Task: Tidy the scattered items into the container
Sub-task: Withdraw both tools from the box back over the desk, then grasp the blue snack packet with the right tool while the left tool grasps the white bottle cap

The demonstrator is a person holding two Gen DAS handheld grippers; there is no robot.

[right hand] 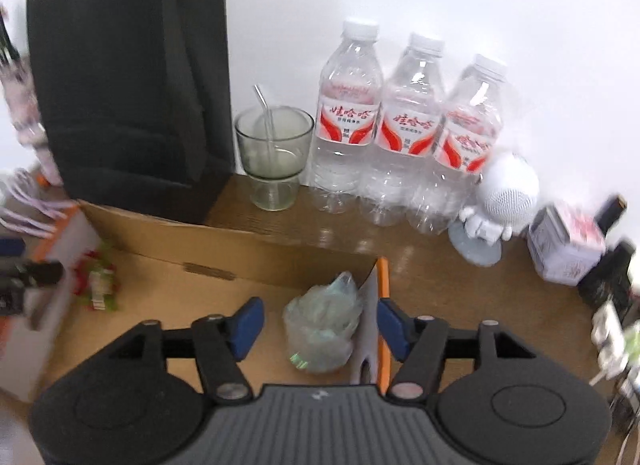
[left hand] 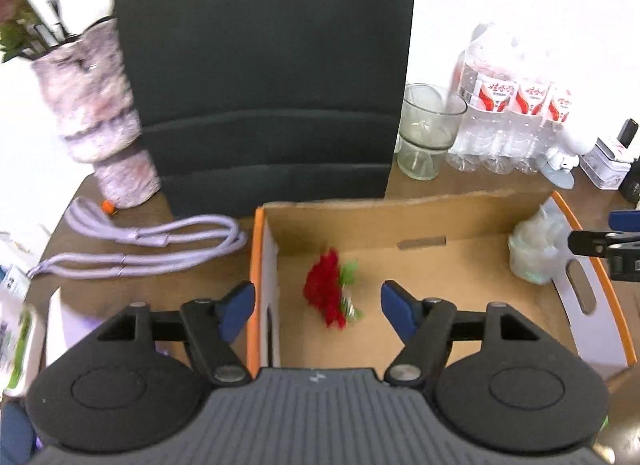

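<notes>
An open cardboard box (left hand: 360, 221) with orange-edged flaps stands on the brown table. A red artificial flower (left hand: 326, 293) with green leaves lies on the box floor at its left side. My left gripper (left hand: 318, 307) hovers over it, open, pads apart from the flower. A crumpled clear plastic bag (right hand: 320, 333) sits in the box's (right hand: 240, 241) right corner against the flap. My right gripper (right hand: 320, 325) is open above it, and its pads do not press on the bag. The bag (left hand: 536, 249) and the flower (right hand: 98, 285) each show in the other wrist view too.
A black paper bag (left hand: 260, 65) stands behind the box. A coiled purple cable (left hand: 152, 241) and a patterned tumbler (left hand: 100, 113) lie at left. A glass cup (right hand: 274, 153), three water bottles (right hand: 408, 129), a white astronaut figure (right hand: 504, 201) and a small tin (right hand: 564, 245) line the back right.
</notes>
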